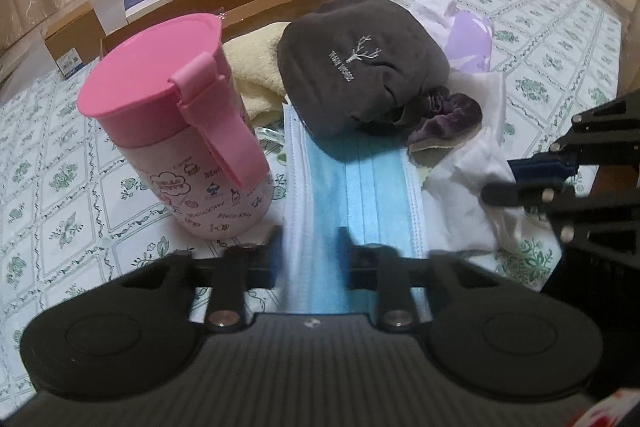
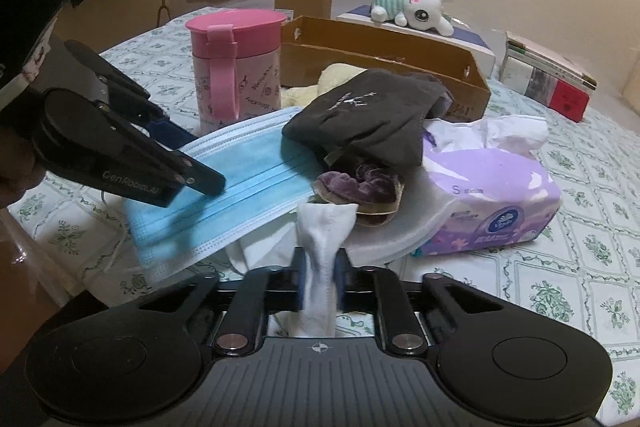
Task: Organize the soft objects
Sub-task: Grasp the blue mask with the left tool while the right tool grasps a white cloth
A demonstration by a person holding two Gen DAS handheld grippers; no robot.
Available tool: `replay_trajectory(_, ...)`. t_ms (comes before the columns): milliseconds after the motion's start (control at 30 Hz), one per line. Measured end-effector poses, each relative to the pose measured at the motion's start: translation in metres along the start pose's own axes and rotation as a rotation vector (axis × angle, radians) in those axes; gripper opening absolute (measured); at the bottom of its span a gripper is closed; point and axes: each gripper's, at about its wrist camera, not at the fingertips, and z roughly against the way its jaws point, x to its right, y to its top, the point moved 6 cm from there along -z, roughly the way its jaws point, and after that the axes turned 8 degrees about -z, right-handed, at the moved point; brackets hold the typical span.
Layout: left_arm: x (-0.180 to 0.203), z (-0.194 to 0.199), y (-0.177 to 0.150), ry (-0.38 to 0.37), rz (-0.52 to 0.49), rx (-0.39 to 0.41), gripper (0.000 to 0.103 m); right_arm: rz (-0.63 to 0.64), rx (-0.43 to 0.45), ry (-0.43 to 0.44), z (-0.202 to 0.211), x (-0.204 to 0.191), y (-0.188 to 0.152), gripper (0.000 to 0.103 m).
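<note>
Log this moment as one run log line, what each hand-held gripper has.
left hand-held gripper: shut on blue face mask | right hand-held gripper: shut on white sock | cardboard tray: behind pile

cup [image 1: 176, 131]: glossy plastic | mask [image 1: 352, 195]: pleated matt fabric | box [image 2: 384, 55]: cardboard

"GenRobot.AI" on left gripper [image 2: 200, 163]

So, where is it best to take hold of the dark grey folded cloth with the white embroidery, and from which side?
Grip the dark grey folded cloth at its raised upper fold, from above: it lies heaped on the blue pleated face mask, its lower edge overhanging the purple velvet scrunchie.
</note>
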Motion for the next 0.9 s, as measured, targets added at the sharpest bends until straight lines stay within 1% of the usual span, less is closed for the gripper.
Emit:
replay_trajectory(33, 0.001, 0.002, 0.000, 0.003, 0.000, -0.002, 0.007, 0.000, 0.003, -0.003, 0.002, 0.000, 0.001, 0.006)
replay_trajectory(133, 0.004, 0.011, -0.001, 0.003, -0.007, 0.004, 0.001, 0.000, 0.011, -0.004, 0.006, -0.001, 0.000, 0.004)
replay_trajectory(300, 0.010, 0.036, 0.000, 0.013, -0.019, 0.031, 0.001, -0.011, 0.047, -0.004, 0.025, 0.001, 0.004, 0.004)
replay_trajectory(467, 0.009, 0.065, 0.009, 0.035, -0.029, 0.070, 0.001, -0.010, 0.094, -0.009, 0.046, 0.001, 0.011, 0.004)
replay_trajectory(900, 0.001, 0.129, 0.058, 0.068, -0.037, 0.197, 0.001, -0.013, 0.238, -0.033, 0.102, 0.009, 0.046, 0.003)
